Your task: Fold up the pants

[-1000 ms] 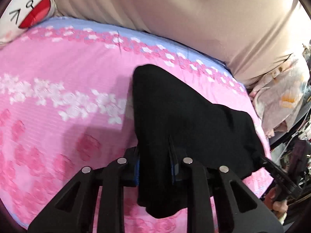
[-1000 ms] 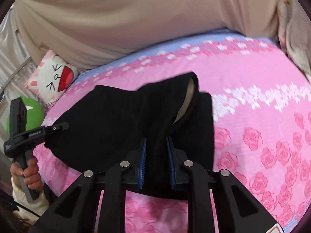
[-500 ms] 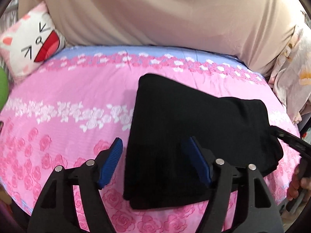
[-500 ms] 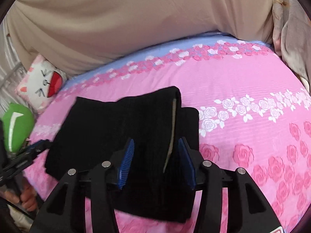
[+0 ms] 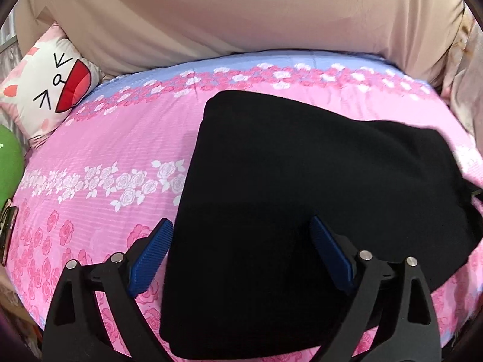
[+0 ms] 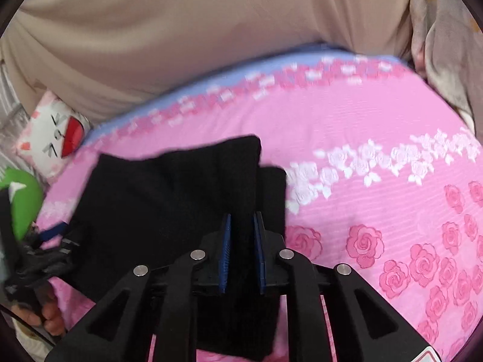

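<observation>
The left gripper [image 5: 240, 255] hangs over the near edge of the folded black pants [image 5: 317, 205], its blue pads [image 5: 151, 256] spread wide and opening, nothing pinched between them; the cloth lies flat beneath the gap. The right gripper [image 6: 243, 250] has its jaws narrow and closing on a raised ridge of the pants [image 6: 169, 205], and the pads appear to press the cloth, though blur makes the contact hard to confirm; in the right wrist view the left gripper [image 6: 51, 241] sits at the pants' left edge, a hand [image 6: 45, 313] below it.

The pants lie as a compact rectangle on the pink rose bedsheet [image 5: 99, 157], toward its near side; beyond the pants runs the sheet's blue border, then a beige cover [image 5: 241, 15]; far left of the pants a cat-face cushion [image 5: 51, 81] and, nearer, a green object [image 5: 9, 163].

The step looks like the close of a fold: one side let go, the other re-gripped. Next probably calls for a tidying tug or a last fold, both tongs pinching matching corners so the layers stay aligned.

A second ago both grippers clamped the cloth, which hung lifted and draped; half a second ago the right jaws stood apart; now the pants rest flat.
</observation>
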### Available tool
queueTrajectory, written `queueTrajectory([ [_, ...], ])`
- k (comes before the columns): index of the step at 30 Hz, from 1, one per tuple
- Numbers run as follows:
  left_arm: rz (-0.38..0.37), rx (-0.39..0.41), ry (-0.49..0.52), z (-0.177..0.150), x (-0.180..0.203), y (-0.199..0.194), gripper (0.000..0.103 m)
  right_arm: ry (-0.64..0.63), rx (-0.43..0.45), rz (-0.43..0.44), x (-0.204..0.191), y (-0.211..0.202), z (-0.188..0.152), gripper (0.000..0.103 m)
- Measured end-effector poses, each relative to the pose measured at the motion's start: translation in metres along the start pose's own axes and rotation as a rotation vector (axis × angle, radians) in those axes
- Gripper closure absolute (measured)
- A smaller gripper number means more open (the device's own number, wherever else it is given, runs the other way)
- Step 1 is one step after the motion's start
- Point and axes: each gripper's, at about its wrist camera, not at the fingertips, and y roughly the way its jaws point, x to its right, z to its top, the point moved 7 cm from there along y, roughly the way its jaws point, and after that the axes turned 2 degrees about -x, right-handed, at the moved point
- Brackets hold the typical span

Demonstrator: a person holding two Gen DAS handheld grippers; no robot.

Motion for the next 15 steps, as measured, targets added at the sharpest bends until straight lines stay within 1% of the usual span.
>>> queueTrajectory([
  [1, -0.001, 0.001, -0.001, 0.000, -0.001, 0.000, 0.013, -0.005, 0.031, 0.012, -0.006, -0.011, 0.002, 0.086],
  [3, 0.002, 0.002, -0.001, 0.000, -0.001, 0.001, 0.012, -0.067, 0.070, 0.052, -0.030, -0.032, 0.006, 0.086],
  [4, 0.005, 0.001, -0.001, 0.000, -0.002, 0.001, 0.012, -0.111, 0.063, 0.063, -0.042, -0.035, 0.002, 0.086],
  [5, 0.006, 0.002, 0.000, 0.001, -0.002, 0.001, 0.012, -0.136, 0.053, 0.055, -0.048, -0.034, -0.002, 0.086],
  [7, 0.012, 0.001, -0.004, 0.001, -0.002, 0.002, 0.011, -0.164, 0.042, 0.042, -0.054, -0.034, -0.011, 0.086],
  [9, 0.027, 0.005, -0.004, 0.000, -0.002, 0.002, 0.008, -0.181, 0.020, 0.058, -0.060, -0.030, -0.018, 0.086],
  [10, 0.034, 0.007, -0.004, 0.000, -0.002, 0.002, 0.007, -0.188, 0.001, 0.072, -0.061, -0.027, -0.023, 0.087],
  [11, 0.035, 0.006, -0.004, 0.000, -0.002, 0.003, 0.007, -0.202, -0.035, 0.063, -0.058, -0.018, -0.030, 0.094],
  [12, 0.036, 0.007, -0.004, 0.000, -0.002, 0.003, 0.007, -0.208, -0.059, 0.019, -0.049, -0.011, -0.037, 0.095],
  [13, 0.032, 0.008, 0.000, 0.000, -0.002, 0.003, 0.007, -0.197, -0.084, -0.015, -0.035, -0.001, -0.043, 0.103],
  [14, 0.034, 0.008, 0.001, 0.000, -0.001, 0.003, 0.007, -0.169, -0.082, 0.016, -0.028, -0.002, -0.044, 0.103],
  [15, 0.040, 0.011, 0.002, -0.001, -0.001, 0.002, 0.007, -0.114, -0.083, 0.049, -0.025, -0.009, -0.042, 0.102],
])
